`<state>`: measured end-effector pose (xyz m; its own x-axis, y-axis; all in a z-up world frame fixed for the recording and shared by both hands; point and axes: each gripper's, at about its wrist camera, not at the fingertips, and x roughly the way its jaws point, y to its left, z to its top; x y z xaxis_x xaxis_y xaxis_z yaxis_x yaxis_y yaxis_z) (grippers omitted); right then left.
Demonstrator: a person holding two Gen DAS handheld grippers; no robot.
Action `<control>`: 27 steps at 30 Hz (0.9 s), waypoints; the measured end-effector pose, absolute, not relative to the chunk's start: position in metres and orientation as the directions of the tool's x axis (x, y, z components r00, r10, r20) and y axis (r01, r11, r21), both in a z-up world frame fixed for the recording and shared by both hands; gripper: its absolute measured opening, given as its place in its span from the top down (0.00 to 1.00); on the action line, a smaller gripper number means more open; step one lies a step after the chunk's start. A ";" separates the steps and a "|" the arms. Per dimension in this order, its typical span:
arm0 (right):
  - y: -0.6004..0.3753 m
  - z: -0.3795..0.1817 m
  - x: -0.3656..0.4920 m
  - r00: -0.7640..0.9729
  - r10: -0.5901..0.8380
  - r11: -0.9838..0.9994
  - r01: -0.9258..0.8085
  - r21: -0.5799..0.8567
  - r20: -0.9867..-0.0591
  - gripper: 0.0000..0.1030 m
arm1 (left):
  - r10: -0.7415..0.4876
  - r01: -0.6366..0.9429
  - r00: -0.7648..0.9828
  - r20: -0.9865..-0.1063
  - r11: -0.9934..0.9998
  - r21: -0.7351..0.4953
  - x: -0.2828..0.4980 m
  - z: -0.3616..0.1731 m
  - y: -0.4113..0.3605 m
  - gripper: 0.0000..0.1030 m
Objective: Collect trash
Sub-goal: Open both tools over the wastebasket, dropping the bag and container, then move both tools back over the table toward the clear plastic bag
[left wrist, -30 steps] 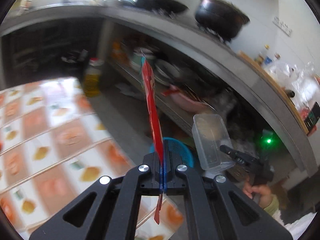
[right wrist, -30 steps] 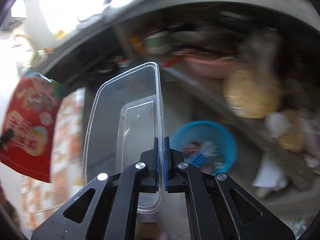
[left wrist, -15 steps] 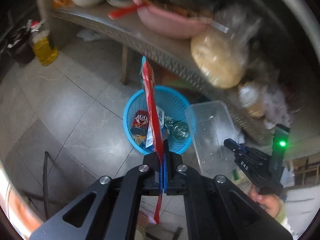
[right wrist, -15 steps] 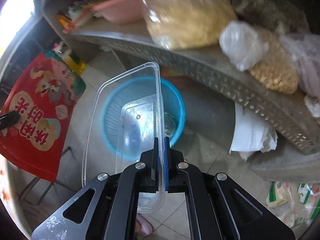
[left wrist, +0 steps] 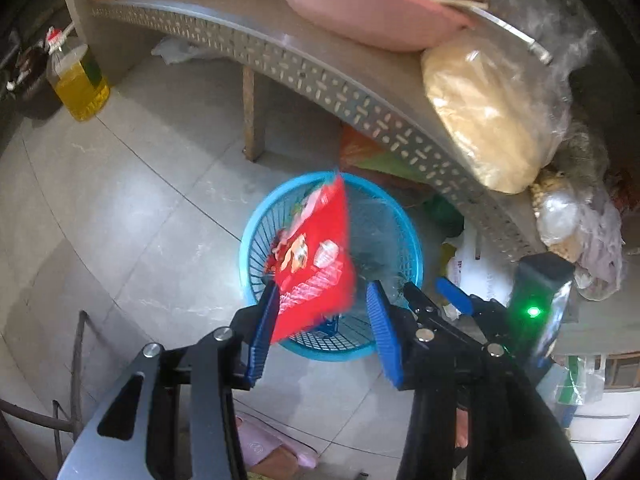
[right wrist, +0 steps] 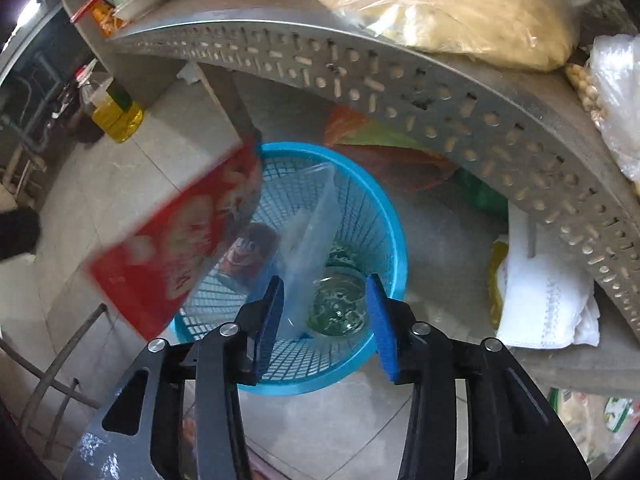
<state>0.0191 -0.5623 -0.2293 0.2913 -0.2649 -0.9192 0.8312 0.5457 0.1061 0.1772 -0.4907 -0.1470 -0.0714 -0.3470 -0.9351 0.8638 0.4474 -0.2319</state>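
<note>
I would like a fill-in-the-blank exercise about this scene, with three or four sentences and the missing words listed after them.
1. The waste basket on the floor is ____ in colour.
2. The snack bag falling between the pads of the left gripper is mostly ____.
3. The bottle standing on the floor tiles holds a ____ liquid.
4. The clear plastic container dropping in front of the right gripper is above the ____.

Missing words: blue; red; yellow; basket

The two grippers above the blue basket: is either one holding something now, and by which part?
Nothing is held. The left gripper has just opened its jaws; the red snack bag drops free. The right gripper also just opened; the clear plastic container falls into the blue basket.
</note>
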 end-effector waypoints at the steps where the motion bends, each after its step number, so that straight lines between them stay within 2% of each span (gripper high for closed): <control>1: -0.561 -0.227 0.017 0.296 -0.269 0.545 0.831 0.109 -0.917 0.58 | -0.365 0.869 -0.062 -0.929 0.438 -0.230 0.176 -0.139 -0.487 0.57; 9: -0.547 -0.193 -0.023 0.344 -0.302 0.526 0.838 0.145 -0.889 0.56 | -0.457 0.888 -0.007 -0.889 0.406 -0.216 0.167 -0.076 -0.441 0.52; 14: -0.529 -0.165 -0.036 0.393 -0.308 0.565 0.808 0.166 -0.867 0.53 | -0.531 0.883 0.032 -0.847 0.412 -0.225 0.157 -0.034 -0.385 0.46; 19: -0.503 -0.128 -0.033 0.467 -0.301 0.633 0.750 0.192 -0.832 0.46 | -0.590 0.857 0.089 -0.802 0.456 -0.240 0.149 -0.003 -0.316 0.35; 22: -0.484 -0.103 -0.027 0.520 -0.288 0.682 0.700 0.209 -0.804 0.36 | -0.627 0.835 0.161 -0.762 0.498 -0.234 0.144 0.014 -0.267 0.27; 27: -0.447 -0.059 -0.005 0.619 -0.228 0.779 0.579 0.241 -0.752 0.27 | -0.623 0.760 0.298 -0.723 0.613 -0.215 0.140 0.022 -0.188 0.16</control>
<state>-0.0053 -0.4468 -0.0587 0.6186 -0.2277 -0.7520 0.5795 0.7786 0.2409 0.1399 -0.1880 0.0219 0.2977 -0.6230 -0.7234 0.7598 0.6134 -0.2155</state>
